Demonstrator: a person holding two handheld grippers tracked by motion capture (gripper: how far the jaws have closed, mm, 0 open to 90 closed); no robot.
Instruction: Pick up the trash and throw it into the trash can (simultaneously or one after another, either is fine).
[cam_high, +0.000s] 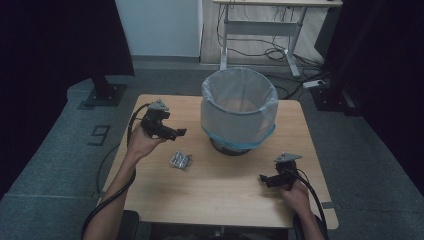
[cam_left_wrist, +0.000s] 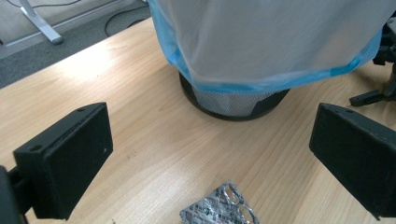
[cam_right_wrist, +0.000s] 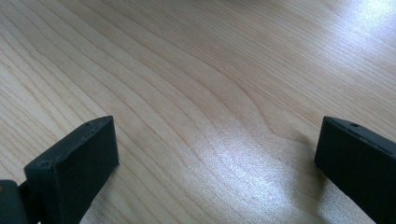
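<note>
Plastic-lined mesh bin (cam_high: 239, 107), blister pack (cam_high: 180, 160) outside

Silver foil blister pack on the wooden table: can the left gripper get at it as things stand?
Probably yes. The silver foil blister pack lies flat on bare wood, apart from the bag-lined mesh bin. The left gripper hangs just above it, jaws wide open, with nothing between them in the left gripper view.

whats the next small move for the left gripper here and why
Probably lower the left gripper toward the blister pack, which lies flat on the table just beneath and ahead of its wide-open, empty jaws. The lined waste bin stands close behind it, a likely drop spot. The right gripper is open over bare wood, farther from the pack.
</note>
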